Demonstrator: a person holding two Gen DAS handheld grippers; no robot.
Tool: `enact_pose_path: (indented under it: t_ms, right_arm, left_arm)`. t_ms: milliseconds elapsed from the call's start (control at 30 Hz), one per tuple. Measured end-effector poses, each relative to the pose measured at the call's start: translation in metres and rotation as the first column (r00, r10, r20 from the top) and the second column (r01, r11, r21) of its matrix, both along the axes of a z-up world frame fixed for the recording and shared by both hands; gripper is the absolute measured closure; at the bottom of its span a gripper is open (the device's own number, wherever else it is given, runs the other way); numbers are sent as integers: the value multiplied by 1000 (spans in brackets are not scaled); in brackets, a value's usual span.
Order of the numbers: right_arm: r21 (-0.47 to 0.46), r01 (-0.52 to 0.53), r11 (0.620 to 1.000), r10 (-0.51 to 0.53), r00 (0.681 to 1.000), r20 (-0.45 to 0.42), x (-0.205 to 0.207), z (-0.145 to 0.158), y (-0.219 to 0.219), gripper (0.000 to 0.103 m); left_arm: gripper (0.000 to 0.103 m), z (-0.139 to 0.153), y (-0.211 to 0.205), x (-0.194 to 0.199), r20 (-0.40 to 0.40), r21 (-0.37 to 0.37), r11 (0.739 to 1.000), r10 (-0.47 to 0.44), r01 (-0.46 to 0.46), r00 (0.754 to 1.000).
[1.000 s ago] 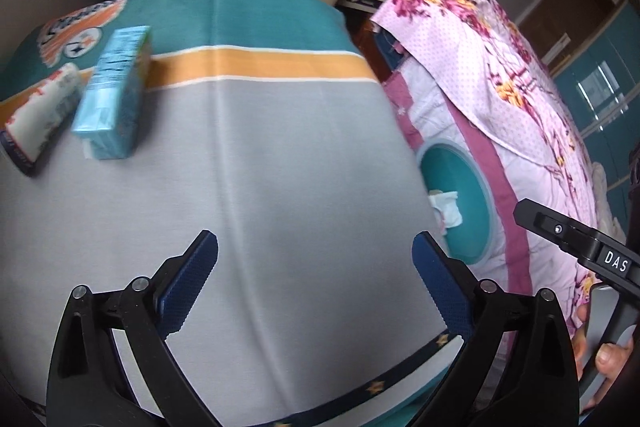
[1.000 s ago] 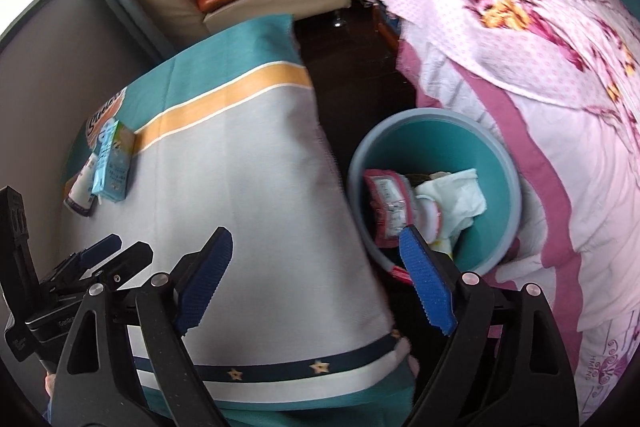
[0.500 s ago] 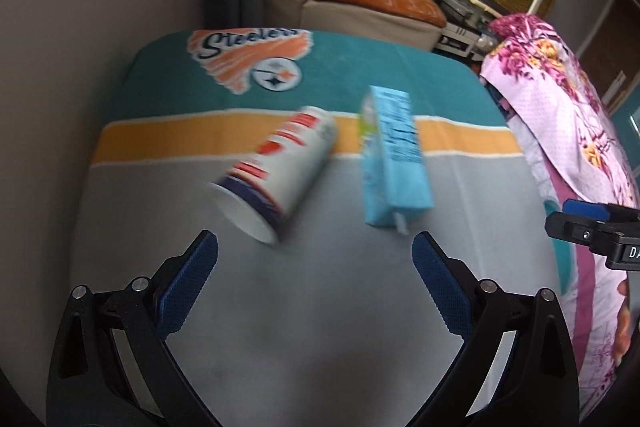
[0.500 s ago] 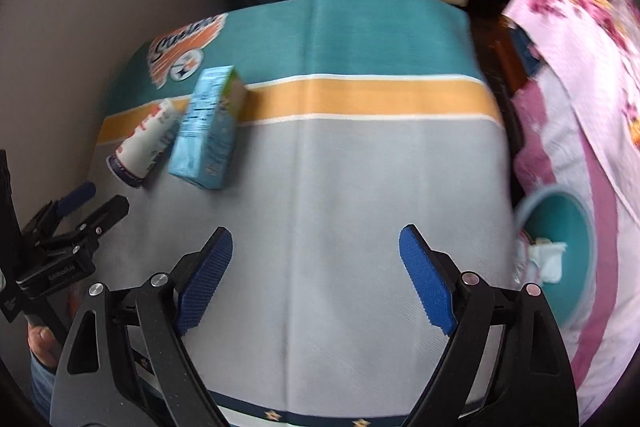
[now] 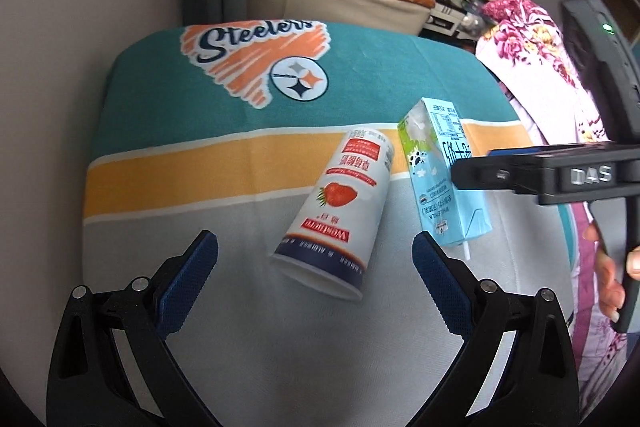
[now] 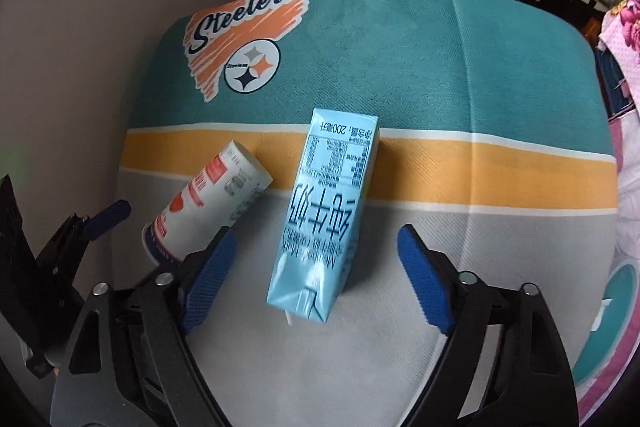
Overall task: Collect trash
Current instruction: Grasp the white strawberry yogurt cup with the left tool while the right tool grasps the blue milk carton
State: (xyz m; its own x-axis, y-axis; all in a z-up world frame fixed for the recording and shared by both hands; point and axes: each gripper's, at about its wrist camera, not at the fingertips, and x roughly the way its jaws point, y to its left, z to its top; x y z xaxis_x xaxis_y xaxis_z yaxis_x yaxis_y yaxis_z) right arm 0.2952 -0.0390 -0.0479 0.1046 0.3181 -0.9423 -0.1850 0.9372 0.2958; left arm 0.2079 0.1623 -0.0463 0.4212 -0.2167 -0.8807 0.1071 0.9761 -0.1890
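Milk carton (image 6: 326,211) lies lengthwise between the closing, still-untouching right tongs (image 6: 316,267); left tongs (image 5: 314,283), spread apart, face the cup (image 5: 340,211).

hidden: cup (image 6: 208,203) mouth, behind finger | cut off: bin (image 6: 616,291)

The counter (image 6: 500,267) is wide open on the right, bare cloth from the carton (image 6: 328,215) to the edge. Left of the carton lies the cup (image 6: 208,203), tipped over, a narrow wedge of cloth between them. The right claw (image 6: 312,269) straddles the carton's near end, jaws closing, pads clear of it, left pad crowding the cup. The left claw (image 5: 314,265) hangs open at the cup's (image 5: 340,207) rim.
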Motion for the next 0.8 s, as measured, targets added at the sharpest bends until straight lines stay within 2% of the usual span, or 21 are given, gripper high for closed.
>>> enact_pose_path:
  t_ms: [100, 267, 333, 400, 467, 633, 800]
  right_arm:
    - [18, 25, 1000, -25, 999, -29, 7, -11, -5, 42]
    - [36, 56, 998, -54, 997, -51, 16, -21, -17, 47]
    - [39, 52, 998, -50, 998, -49, 18, -22, -20, 54]
    - [43, 54, 998, -51, 998, -47, 20, -23, -22, 55]
    - [54, 55, 997, -53, 998, -41, 21, -23, -24, 56]
    - [70, 61, 996, -61, 998, -3, 16, -18, -32, 66]
    - [77, 72, 994, -74, 997, 16, 4, -13, -47, 67]
  left_arm:
    - [5, -10, -8, 10, -20, 0, 1000, -15, 15, 1000]
    - [8, -25, -18, 24, -50, 1, 1000, -24, 24, 998]
    - [15, -29, -23, 27, -53, 10, 999, -34, 35, 998]
    - [29, -34, -28, 30, -61, 29, 998, -45, 47, 997]
    - [38, -38, -31, 32, -71, 33, 998, -43, 46, 997]
    - [45, -38, -37, 32, -53, 67, 997, -24, 27, 998]
    - [51, -35, -47, 23, -45, 91, 996, 6, -2, 999]
